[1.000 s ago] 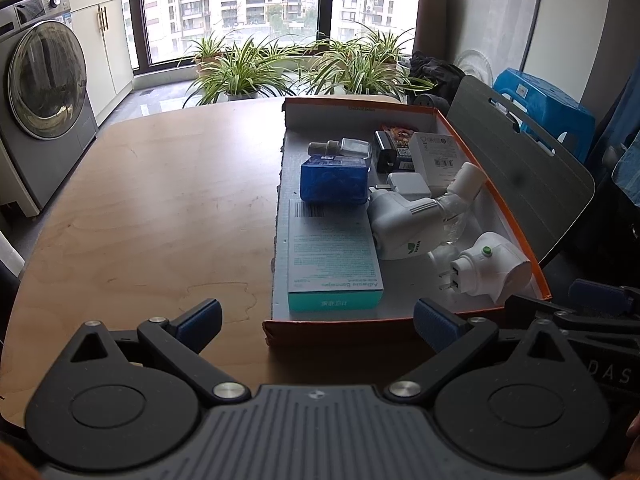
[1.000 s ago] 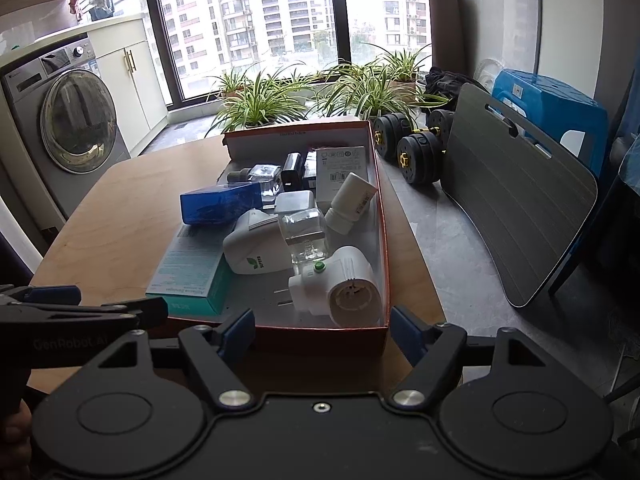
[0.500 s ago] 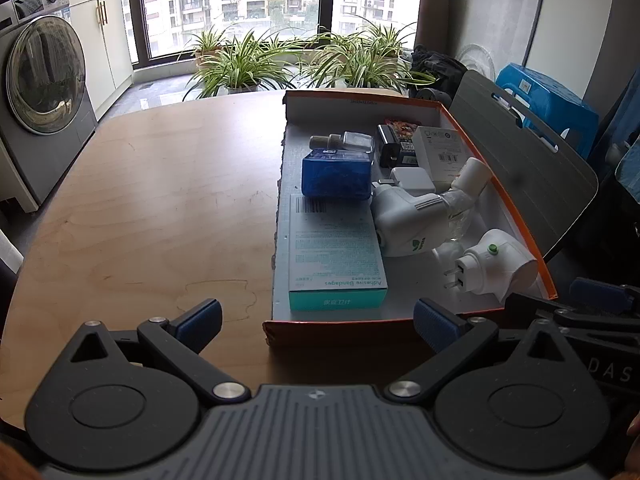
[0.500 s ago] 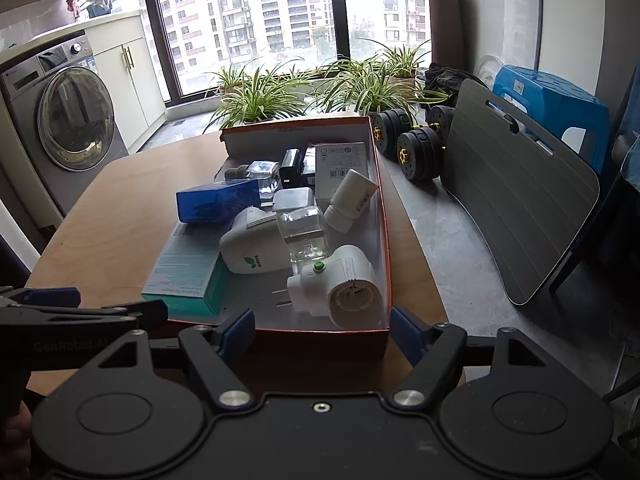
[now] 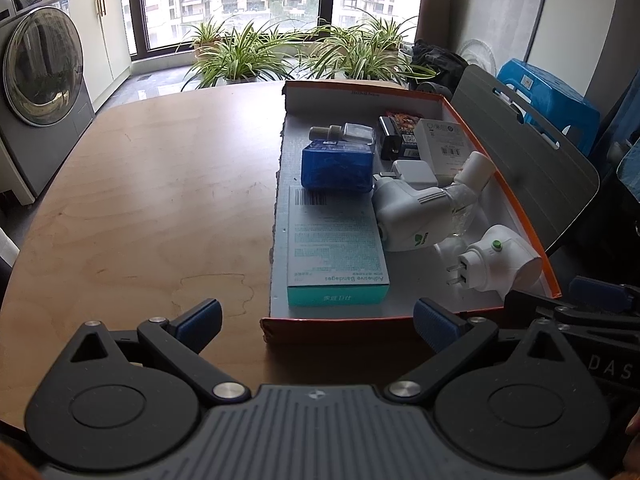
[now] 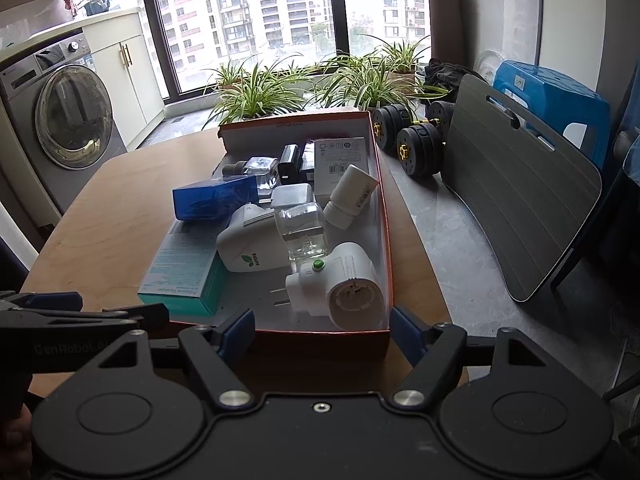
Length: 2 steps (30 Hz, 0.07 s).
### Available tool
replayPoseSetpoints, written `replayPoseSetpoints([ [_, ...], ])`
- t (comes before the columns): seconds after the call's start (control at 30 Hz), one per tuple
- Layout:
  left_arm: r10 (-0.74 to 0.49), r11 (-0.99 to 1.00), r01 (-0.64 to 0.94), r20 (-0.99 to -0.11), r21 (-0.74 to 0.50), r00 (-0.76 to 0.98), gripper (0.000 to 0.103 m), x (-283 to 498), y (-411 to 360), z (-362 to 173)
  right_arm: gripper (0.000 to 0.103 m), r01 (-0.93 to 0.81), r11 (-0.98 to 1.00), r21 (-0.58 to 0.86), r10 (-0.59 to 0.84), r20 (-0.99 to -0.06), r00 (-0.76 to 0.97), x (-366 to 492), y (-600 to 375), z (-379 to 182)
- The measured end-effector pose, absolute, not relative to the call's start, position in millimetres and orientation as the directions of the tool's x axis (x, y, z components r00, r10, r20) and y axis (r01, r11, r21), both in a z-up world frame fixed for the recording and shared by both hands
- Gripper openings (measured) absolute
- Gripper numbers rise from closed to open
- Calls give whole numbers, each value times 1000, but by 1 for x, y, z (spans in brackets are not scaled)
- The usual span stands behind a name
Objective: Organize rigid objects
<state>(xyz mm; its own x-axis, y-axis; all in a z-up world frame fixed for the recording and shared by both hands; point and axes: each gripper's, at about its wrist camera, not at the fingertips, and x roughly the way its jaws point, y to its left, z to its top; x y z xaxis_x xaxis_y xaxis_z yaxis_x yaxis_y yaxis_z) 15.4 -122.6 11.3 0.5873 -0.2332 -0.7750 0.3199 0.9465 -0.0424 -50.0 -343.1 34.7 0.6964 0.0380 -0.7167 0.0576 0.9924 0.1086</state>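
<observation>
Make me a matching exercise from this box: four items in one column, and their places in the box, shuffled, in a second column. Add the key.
Items
1. adhesive bandage box
2. blue box
3. white plug-in with the green button
4. small spray bottle

Places, as seen from the left wrist camera
A. near right corner of the shoebox, prongs pointing left
B. lying flat along the left wall, at the near end
C. far end, just behind the blue box
D. just beyond the bandage box, on the left side

Pairs: 1-B, 2-D, 3-A, 4-C
</observation>
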Motion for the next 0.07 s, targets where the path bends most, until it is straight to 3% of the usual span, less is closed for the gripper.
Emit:
replayPoseSetpoints([
  [0.07, -236, 947, 319, -772, -45, 590, 103, 15, -122, 11, 88, 59, 992, 110, 38, -717, 696, -50, -343, 35],
])
